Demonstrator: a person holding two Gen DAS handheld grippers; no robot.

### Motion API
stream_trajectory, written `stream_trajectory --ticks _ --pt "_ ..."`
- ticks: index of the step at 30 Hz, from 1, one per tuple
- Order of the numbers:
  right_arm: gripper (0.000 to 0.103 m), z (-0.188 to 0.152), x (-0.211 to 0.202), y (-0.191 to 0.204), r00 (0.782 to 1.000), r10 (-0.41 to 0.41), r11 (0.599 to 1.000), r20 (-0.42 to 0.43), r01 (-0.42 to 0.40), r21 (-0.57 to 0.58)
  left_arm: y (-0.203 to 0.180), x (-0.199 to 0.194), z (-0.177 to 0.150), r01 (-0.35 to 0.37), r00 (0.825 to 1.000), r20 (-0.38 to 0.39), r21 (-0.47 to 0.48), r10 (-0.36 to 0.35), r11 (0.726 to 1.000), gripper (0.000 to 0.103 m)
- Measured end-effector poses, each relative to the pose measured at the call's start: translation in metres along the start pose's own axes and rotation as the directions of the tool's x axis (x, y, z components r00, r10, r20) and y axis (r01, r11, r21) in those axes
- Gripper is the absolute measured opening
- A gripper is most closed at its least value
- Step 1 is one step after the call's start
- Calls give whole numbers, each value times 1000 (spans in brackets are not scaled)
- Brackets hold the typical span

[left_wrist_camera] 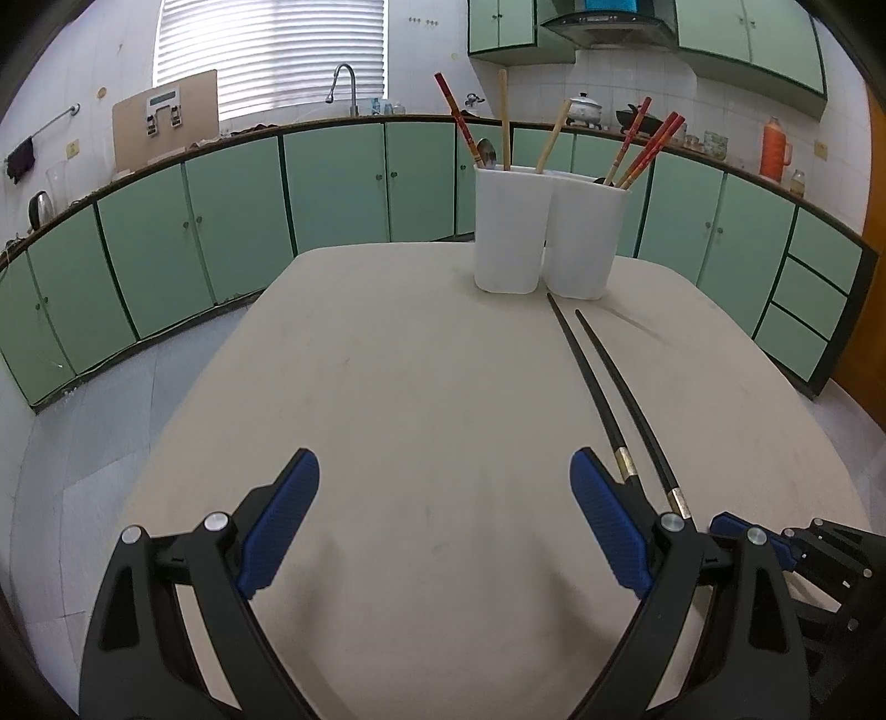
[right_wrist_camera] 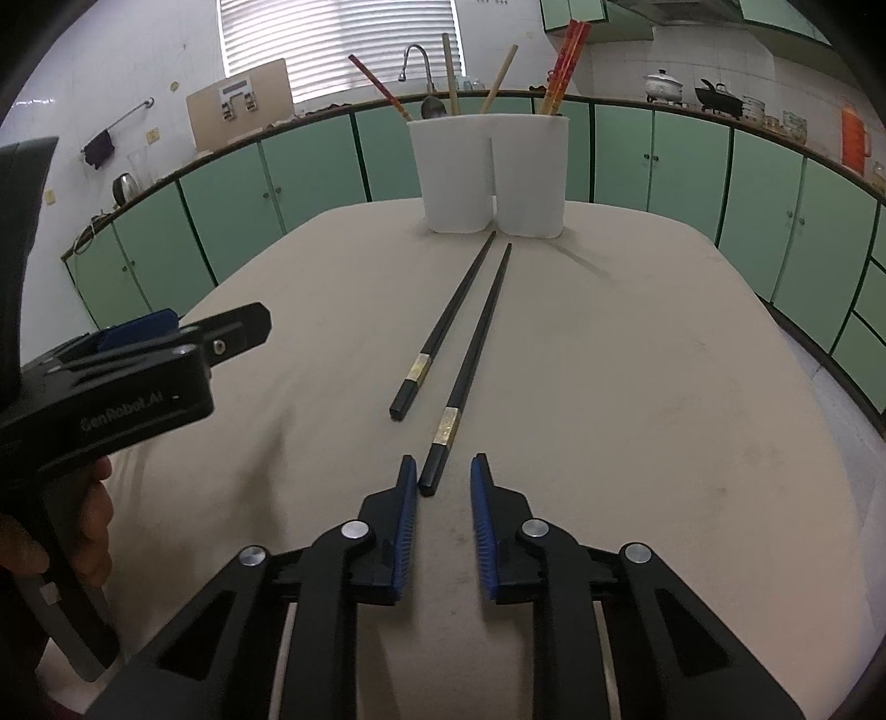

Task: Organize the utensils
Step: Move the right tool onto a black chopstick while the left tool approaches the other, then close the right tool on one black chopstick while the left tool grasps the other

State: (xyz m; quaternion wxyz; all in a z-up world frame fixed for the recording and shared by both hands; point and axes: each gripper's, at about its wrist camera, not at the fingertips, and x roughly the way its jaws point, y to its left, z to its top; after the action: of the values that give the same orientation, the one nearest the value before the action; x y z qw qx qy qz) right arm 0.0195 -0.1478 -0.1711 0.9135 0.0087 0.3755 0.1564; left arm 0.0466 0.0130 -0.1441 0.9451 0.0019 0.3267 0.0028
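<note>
Tabletop [right_wrist_camera: 637, 399]: beige, matte, rounded corners, faintly scuffed and stained, with a thin dark streak near the holder's right base. Kitchen surrounds it: mint-green base cabinets [left_wrist_camera: 232, 221] under a dark counter edge, white tiled walls, a blinded window [left_wrist_camera: 271, 50] at 11 o'clock in the left wrist view, a curved faucet [left_wrist_camera: 344, 83] below it, an orange thermos [left_wrist_camera: 774, 148] at 2 o'clock, and a range hood [left_wrist_camera: 609, 22] at 12 o'clock.

White twin-compartment utensil holder [right_wrist_camera: 493, 171] stands at the table's far end, at 12 o'clock in the right wrist view, holding red and pale wooden chopsticks and a spoon, all upright or leaning.

Two black chopsticks [right_wrist_camera: 470, 354] with gold bands lie flat on the table, close together and not quite parallel, tips toward the holder.

Right gripper [right_wrist_camera: 443, 487]: jaws narrowed but not closed; the butt end of the nearer chopstick lies between the blue pads [right_wrist_camera: 407, 531], close against the left one, clear of the right. No firm pinch visible.

Left gripper [left_wrist_camera: 443, 498]: jaws spread wide over bare table, nothing between them, at 9 o'clock from the chopsticks. A hand [right_wrist_camera: 94, 515] grips its handle.
</note>
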Motion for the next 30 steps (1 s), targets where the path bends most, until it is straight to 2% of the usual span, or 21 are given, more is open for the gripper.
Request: stream_trajectory --ticks 4,8,18,30 --pt "19 1 2 2 1000 -9 1000 -4 9 -3 -1 1 -1 3 1000 -6 0 -3 1000 89" --pt "10 2 3 -1 1000 -14 1000 -6 14 12 -3 1 -4 5 1000 -10 7 -4 1000 89" --pt "10 4 6 -1 1000 -16 1000 -8 16 11 -4 3 -5 7 1000 -17 14 -7 1000 89" --pt "7 7 2 -18 1000 -6 997 11 5 72 -6 6 -7 18 999 -32 29 -17 999 89"
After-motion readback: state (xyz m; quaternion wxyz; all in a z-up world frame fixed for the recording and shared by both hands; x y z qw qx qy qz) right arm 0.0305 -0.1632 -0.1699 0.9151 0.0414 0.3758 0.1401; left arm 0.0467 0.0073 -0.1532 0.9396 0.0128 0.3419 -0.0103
